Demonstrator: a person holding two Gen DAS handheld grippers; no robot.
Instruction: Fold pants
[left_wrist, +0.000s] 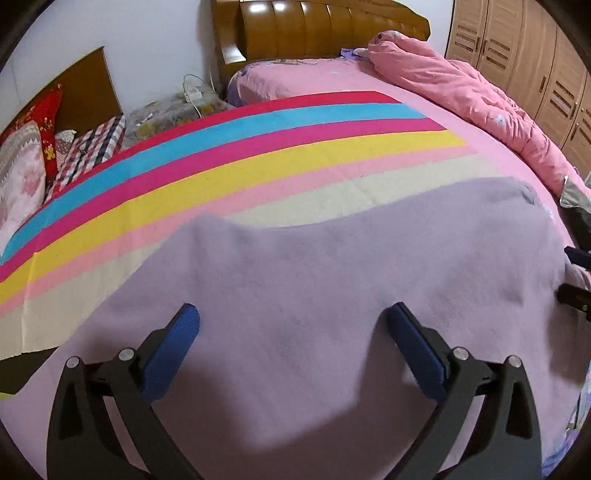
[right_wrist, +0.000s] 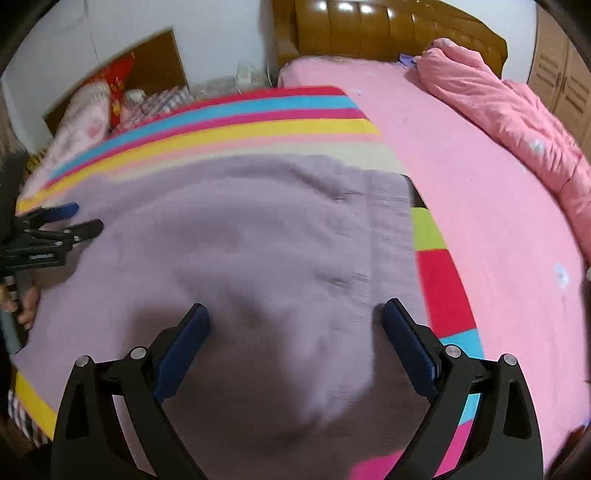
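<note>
The lilac fleece pants (left_wrist: 332, 277) lie spread flat on a rainbow-striped mat (left_wrist: 221, 147) on the bed. My left gripper (left_wrist: 293, 314) is open and empty, hovering just above the pants. My right gripper (right_wrist: 295, 314) is also open and empty over the pants (right_wrist: 240, 240), near their ribbed waistband (right_wrist: 388, 240). In the right wrist view, the left gripper (right_wrist: 79, 218) shows at the far left edge of the pants. In the left wrist view, the right gripper's tips (left_wrist: 574, 277) show at the right edge.
A pink sheet (right_wrist: 480, 184) covers the bed, with a bunched pink quilt (left_wrist: 461, 85) along the right side. A wooden headboard (left_wrist: 314, 26) stands at the back. Pillows and clothes (left_wrist: 55, 155) pile up at the left. Wardrobe doors (left_wrist: 535, 55) stand at the right.
</note>
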